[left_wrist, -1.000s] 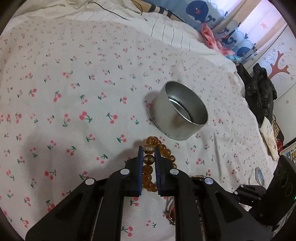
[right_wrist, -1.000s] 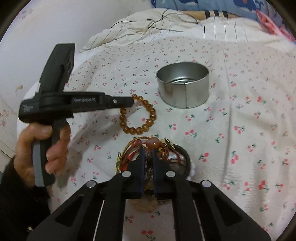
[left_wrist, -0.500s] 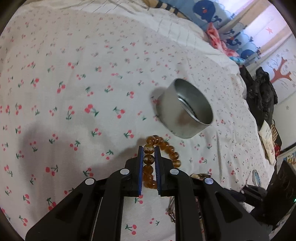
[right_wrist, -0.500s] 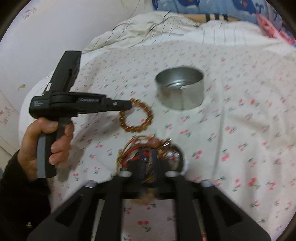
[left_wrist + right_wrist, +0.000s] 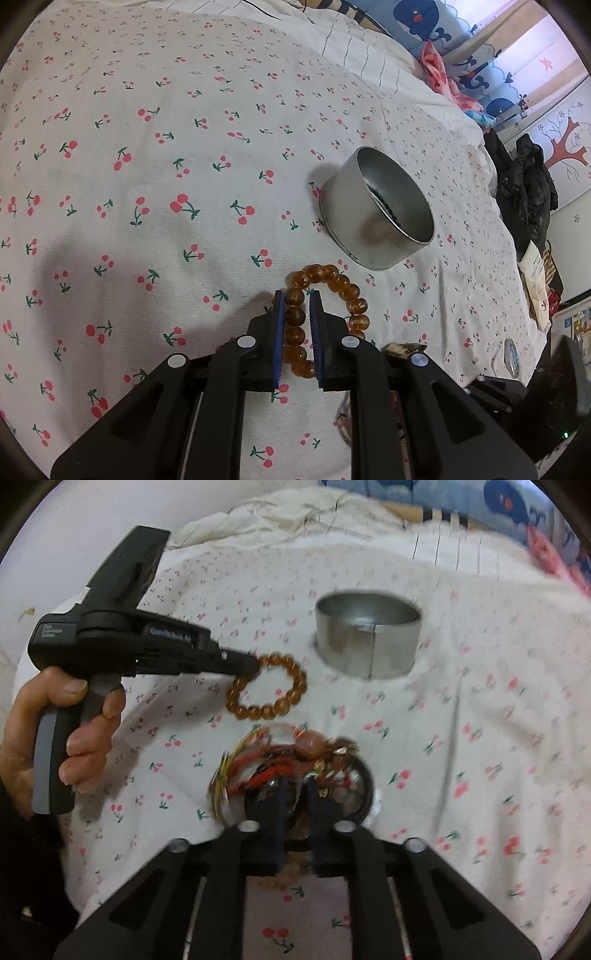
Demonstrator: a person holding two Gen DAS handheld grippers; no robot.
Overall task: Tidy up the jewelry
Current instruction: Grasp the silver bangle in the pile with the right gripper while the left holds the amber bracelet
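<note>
My left gripper (image 5: 296,328) is clamped on the amber bead bracelet (image 5: 325,291), a short run of beads pinched between the blue pads while the rest of the loop curls out to the right of the tips. In the last second this hand has hardly shifted, but the grip has stayed firm and the loop now looks raised off the cherry-print bedsheet (image 5: 147,184), so I judge the pick is done and only the carry remains. My right gripper (image 5: 295,794) sprang apart and snapped together again within that same second; its jaws now stand nearly closed over the tangled heap of jewelry (image 5: 291,760), though blur keeps me from telling whether any strand is caught between them.

From the left tips outward, the metal tin (image 5: 376,214) sits beyond and to the right, near the bracelet but not touching it, mouth open. In the right view, the bracelet hangs from the left tips between the heap and the tin.
</note>
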